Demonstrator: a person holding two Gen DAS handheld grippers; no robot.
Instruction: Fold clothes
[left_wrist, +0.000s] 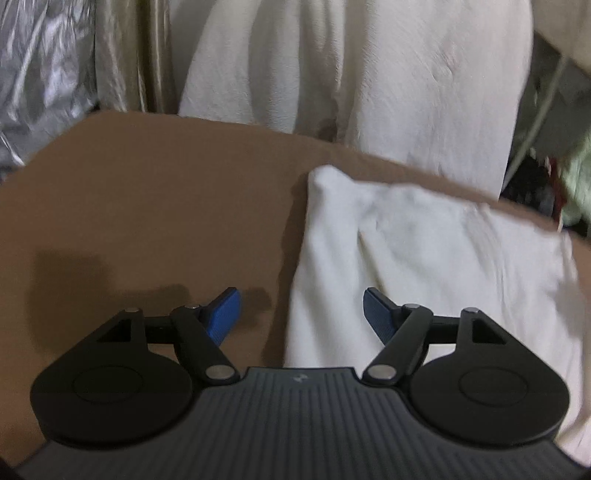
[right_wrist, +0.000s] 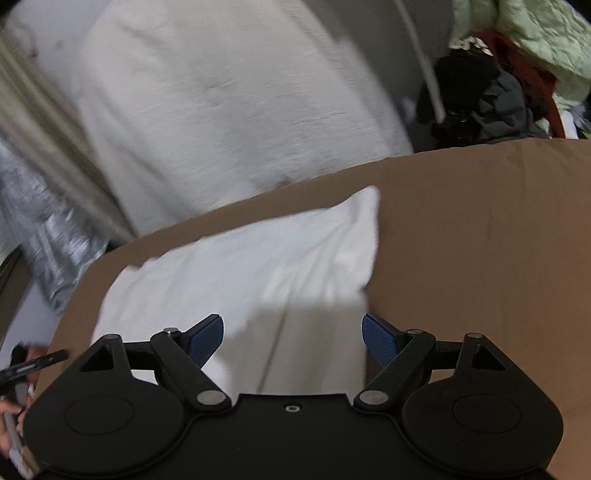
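A white garment (left_wrist: 424, 266) is laid on the brown-covered counter (left_wrist: 147, 206), already gathered into a rough rectangle with wrinkles and a raised corner at its far end. In the left wrist view it is spread from 12 toward 3 o'clock of the left gripper (left_wrist: 302, 314); in the right wrist view it is spread from 12 toward 10 o'clock of the right gripper (right_wrist: 293, 338). Both grippers are held wide apart over its near edge, with nothing between the blue pads.

The scene is judged to fit two stages: a fold just laid down and released, or a part-folded piece about to be taken up for a further fold. Which of the two holds cannot be settled here. If another fold is wanted, a firm pinch on the near edge by both grippers would be called for, since the cloth is soft and slack.

The long axis of the garment is seen running away from the grippers, the peaked corner pointed toward the white hanging cloth (right_wrist: 207, 110) beyond the counter. A pile of mixed clothes (right_wrist: 517, 66) is seen at 1 o'clock in the right wrist view.
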